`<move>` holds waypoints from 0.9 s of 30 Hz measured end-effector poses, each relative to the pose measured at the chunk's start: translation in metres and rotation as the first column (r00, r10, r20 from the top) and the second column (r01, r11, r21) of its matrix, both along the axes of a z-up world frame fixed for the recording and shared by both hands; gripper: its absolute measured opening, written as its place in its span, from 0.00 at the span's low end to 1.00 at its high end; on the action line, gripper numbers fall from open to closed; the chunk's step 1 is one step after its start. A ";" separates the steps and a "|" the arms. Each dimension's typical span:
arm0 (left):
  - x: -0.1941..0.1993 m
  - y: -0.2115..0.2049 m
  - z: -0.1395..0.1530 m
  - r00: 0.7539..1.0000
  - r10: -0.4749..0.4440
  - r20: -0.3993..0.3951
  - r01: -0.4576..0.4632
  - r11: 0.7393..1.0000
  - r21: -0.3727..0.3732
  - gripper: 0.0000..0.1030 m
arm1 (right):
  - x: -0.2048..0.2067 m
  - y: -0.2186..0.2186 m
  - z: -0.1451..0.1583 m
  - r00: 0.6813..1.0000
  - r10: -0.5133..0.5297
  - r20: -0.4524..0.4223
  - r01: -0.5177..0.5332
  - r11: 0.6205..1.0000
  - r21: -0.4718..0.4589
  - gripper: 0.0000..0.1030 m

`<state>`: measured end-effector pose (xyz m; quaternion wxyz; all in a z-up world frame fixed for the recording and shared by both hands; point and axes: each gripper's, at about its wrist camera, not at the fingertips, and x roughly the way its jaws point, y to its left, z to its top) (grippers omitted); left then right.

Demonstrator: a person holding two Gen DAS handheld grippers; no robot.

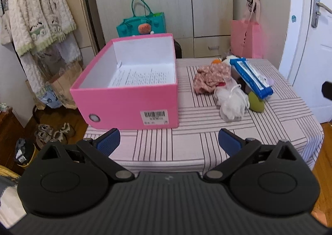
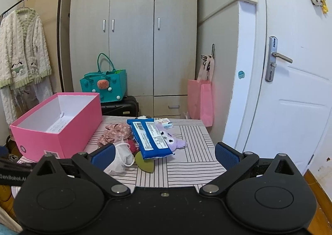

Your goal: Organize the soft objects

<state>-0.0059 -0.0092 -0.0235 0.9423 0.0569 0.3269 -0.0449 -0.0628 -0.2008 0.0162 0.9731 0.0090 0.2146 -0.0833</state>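
Striped tablecloth (image 1: pixel 269 123): pink-and-white cloth with dark stripes, covers the table; carries the box and the pile of soft items.
Pink box (image 1: pixel 124 106): open-topped cardboard box with white inside, on the left part of the table; barcode label on its near wall; a printed sheet (image 1: pixel 141 77) lies flat on its floor; no soft item inside.
Soft-item pile: on the cloth to the right of the box, apart from it.
Blue tissue pack (image 2: pixel 150 137): largest item, lies on top of the pile, tilted, label side up.
Floral cloth (image 1: pixel 211 77): pink patterned fabric, crumpled, at the side of the pile nearest the box.
White mesh pouf (image 1: pixel 232 104): at the near edge of the pile, just beside the floral cloth.
Purple plush (image 2: pixel 172 140): partly under the tissue pack, on the side away from the box.
Green pad (image 2: pixel 145 162): rounded olive piece, partly under the near end of the tissue pack.
Left gripper (image 1: pixel 169 141): blue-padded fingers spread wide, nothing between them; hovers over the near table edge, in front of the box.
Right gripper (image 2: pixel 165 156): fingers spread wide, nothing between them; hovers at the near table edge, in front of the pile.
Background: grey wardrobe (image 2: pixel 132 33), teal bag (image 2: pixel 105 85), pink tote (image 2: pixel 200 100), white door (image 2: pixel 294 81).
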 end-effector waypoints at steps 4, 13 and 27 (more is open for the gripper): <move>-0.005 0.002 -0.002 1.000 -0.002 0.019 0.002 1.000 -0.007 0.98 | -0.001 0.000 -0.002 1.000 -0.005 -0.004 0.005 1.000 -0.004 1.00; -0.017 0.003 0.003 0.990 0.027 0.142 -0.036 0.998 0.057 0.99 | -0.003 0.004 -0.008 1.000 -0.002 -0.021 0.001 1.000 -0.030 1.00; -0.028 0.019 0.008 0.980 0.008 0.199 0.006 0.997 -0.072 1.00 | -0.012 0.003 -0.009 1.000 0.003 -0.027 -0.004 0.999 -0.033 1.00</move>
